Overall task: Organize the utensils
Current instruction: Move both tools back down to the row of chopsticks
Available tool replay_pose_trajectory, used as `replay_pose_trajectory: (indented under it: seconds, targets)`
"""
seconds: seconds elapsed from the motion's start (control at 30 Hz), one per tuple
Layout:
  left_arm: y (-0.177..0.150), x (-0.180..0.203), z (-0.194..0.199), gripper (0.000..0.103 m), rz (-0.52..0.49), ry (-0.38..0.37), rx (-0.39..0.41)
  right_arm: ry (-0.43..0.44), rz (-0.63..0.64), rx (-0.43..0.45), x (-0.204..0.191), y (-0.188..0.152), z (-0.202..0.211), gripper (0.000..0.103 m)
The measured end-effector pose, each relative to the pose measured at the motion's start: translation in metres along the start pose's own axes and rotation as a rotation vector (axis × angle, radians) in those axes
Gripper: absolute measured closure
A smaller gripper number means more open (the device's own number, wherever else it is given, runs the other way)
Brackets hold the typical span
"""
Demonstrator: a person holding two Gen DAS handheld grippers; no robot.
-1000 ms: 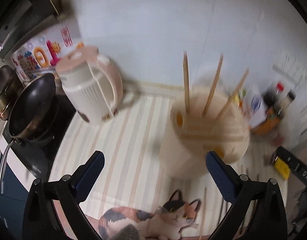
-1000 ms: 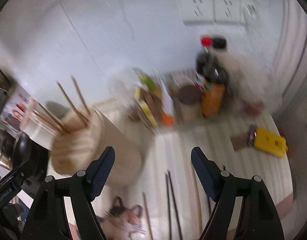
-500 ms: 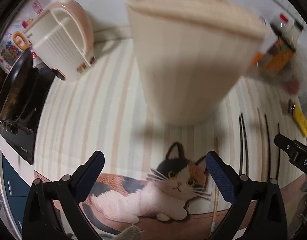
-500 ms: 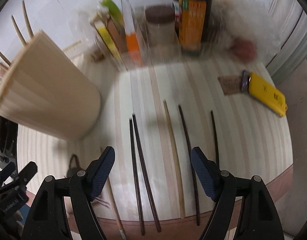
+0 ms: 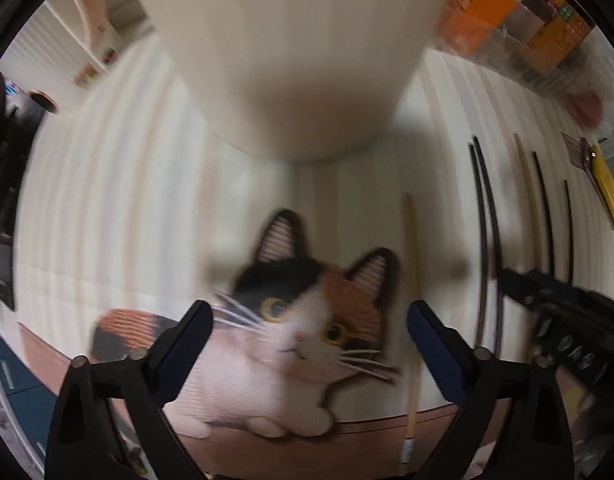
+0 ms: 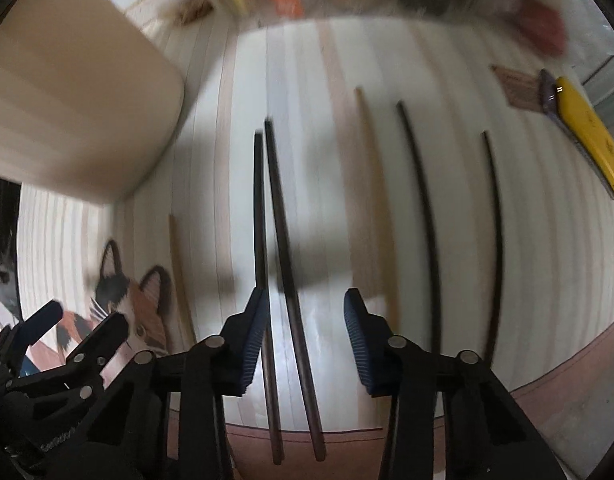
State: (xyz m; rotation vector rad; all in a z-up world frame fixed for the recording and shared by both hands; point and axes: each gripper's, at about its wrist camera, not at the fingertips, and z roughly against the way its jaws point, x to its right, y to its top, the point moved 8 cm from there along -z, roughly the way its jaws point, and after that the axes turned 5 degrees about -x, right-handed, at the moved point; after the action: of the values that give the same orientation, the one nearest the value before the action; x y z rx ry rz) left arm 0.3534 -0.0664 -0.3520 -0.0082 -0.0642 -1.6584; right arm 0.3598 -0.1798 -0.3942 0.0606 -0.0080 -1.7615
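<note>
On a striped mat printed with a calico cat [image 5: 303,320], the right tongs [image 6: 305,324] point down over a pair of dark wooden chopsticks [image 6: 285,240], their blue-padded jaws closing; one stick lies clearly between the pads, the other runs right against the left pad, and neither looks pressed yet. The sticks lie side by side, so one pinch could likely lift both toward the tall cream utensil holder [image 6: 71,100] standing just to the left. More loose chopsticks wait in a row: a pale bamboo one [image 6: 377,200] and two thin dark ones [image 6: 423,216] beside it. The left tongs [image 5: 309,340] hang wide over the cat's face, beginning to narrow with nothing between them; another pale chopstick [image 5: 411,300] lies just right of the cat's head.
</note>
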Motion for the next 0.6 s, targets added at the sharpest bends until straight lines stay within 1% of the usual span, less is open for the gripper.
replay_pose_trajectory:
  seconds: [0.07,0.1,0.13,0.17,0.2,0.23,0.27,0.3,0.33,0.37,0.4,0.43,0.6]
  targets:
    - [-0.003,0.010,-0.008,0.020,-0.006,-0.042,-0.028,0.028,0.009,-0.035,-0.002,-0.006,-0.008,0.084]
    - [-0.003,0.014,-0.010,0.023,-0.010,-0.052,-0.035,0.013,0.015,-0.010,0.000,-0.007,-0.006,0.087]
    - [-0.003,0.020,-0.012,0.026,-0.018,-0.062,-0.038,0.022,0.012,-0.013,0.001,-0.009,-0.005,0.093]
    - [-0.003,0.024,-0.014,0.026,-0.027,-0.065,-0.039,0.029,-0.002,-0.019,0.004,-0.011,-0.005,0.097]
    - [-0.002,0.029,-0.016,0.028,-0.039,-0.064,-0.040,0.027,-0.017,-0.021,0.009,-0.013,-0.004,0.097]
    - [-0.001,0.034,-0.018,0.036,-0.053,-0.056,-0.038,0.019,-0.022,-0.019,0.013,-0.014,-0.002,0.097]
    - [-0.001,0.039,-0.019,0.046,-0.073,-0.046,-0.035,0.013,-0.027,-0.018,0.016,-0.015,-0.001,0.097]
    - [0.000,0.043,-0.021,0.049,-0.088,-0.031,-0.034,0.014,-0.033,-0.021,0.020,-0.017,0.000,0.097]
    - [0.002,0.047,-0.020,0.055,-0.118,0.001,-0.017,0.013,-0.037,-0.023,0.023,-0.018,0.000,0.097]
    - [0.004,0.050,-0.020,0.070,-0.136,0.016,-0.005,0.014,-0.041,-0.027,0.026,-0.020,0.001,0.097]
    - [0.005,0.054,-0.018,0.080,-0.158,0.017,0.008,0.017,-0.047,-0.029,0.028,-0.021,0.002,0.097]
    - [0.006,0.056,-0.017,0.095,-0.172,0.024,0.012,0.021,-0.052,-0.031,0.030,-0.022,0.003,0.097]
    - [0.004,0.055,-0.017,0.098,-0.200,0.081,0.028,0.018,-0.058,-0.037,0.030,-0.023,0.006,0.097]
